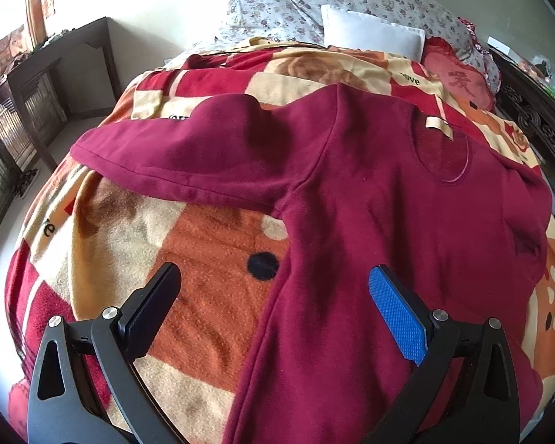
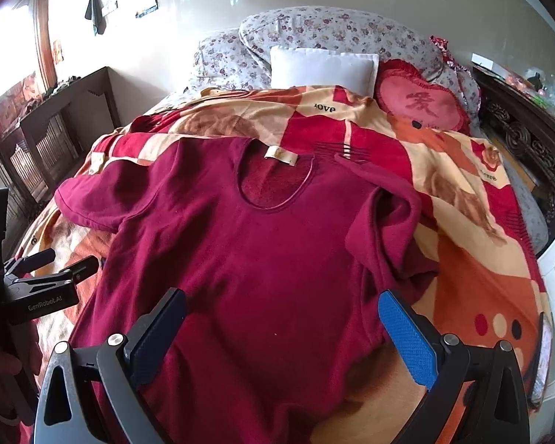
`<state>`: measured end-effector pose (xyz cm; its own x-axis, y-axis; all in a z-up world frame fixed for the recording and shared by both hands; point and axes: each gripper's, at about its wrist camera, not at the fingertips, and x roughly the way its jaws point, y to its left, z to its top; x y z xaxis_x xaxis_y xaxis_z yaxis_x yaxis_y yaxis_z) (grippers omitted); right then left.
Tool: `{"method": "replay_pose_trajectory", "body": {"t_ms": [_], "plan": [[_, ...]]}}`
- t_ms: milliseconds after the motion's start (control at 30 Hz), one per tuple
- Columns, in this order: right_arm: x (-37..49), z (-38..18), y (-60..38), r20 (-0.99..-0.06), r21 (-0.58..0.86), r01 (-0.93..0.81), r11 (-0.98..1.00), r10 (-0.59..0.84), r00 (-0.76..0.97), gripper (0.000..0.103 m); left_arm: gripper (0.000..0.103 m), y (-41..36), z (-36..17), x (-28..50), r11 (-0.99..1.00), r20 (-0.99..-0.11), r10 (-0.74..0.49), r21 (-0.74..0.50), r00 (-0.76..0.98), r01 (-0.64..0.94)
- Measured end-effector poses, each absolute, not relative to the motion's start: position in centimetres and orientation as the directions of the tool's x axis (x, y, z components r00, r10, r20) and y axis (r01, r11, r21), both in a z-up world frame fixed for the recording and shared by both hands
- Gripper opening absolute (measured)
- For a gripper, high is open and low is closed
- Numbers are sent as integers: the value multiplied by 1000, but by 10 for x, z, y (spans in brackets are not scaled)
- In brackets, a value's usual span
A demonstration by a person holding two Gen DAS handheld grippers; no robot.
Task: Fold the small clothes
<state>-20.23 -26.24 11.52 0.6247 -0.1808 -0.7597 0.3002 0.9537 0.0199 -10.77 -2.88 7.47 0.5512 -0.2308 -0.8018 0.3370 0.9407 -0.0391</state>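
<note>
A dark red short-sleeved shirt (image 1: pixel 388 203) (image 2: pixel 259 259) lies face up on the bed, its neckline and beige label (image 2: pixel 281 155) pointing toward the pillows. Its left sleeve (image 1: pixel 203 151) is spread out flat. Its right sleeve (image 2: pixel 392 229) is bunched and folded inward. My left gripper (image 1: pixel 273 288) is open above the shirt's left side seam, one pad over the blanket and the blue pad over the cloth; the right wrist view shows the left gripper (image 2: pixel 70 259) at the left edge. My right gripper (image 2: pixel 281 318) stands open over the lower body of the shirt, holding nothing.
A red, orange and cream patterned blanket (image 2: pixel 462 222) covers the bed. Floral pillows (image 2: pixel 333 29), a white pillow (image 2: pixel 322 68) and a red heart cushion (image 2: pixel 421 105) lie at the far end. A dark wooden table (image 1: pixel 55 74) stands to the left, carved dark furniture (image 2: pixel 529 140) to the right.
</note>
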Motion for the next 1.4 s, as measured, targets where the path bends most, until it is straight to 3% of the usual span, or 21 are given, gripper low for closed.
{"method": "replay_pose_trajectory", "body": {"t_ms": [800,1233,1400], "plan": [[-194,101,-268,-752,92,364,927,-175,636,103,102,-39,82,-100,938,-793,-227,-22,565,347],[-180,85,-269,-770,73,394,916,-199,606,103,102,-44,83,-93,934,-791,-247,-40,560,355],[-178,81,-266,-764,-1,394,919,-254,592,103,102,-47,82,-89,935,-801,-252,-55,543,351]]}}
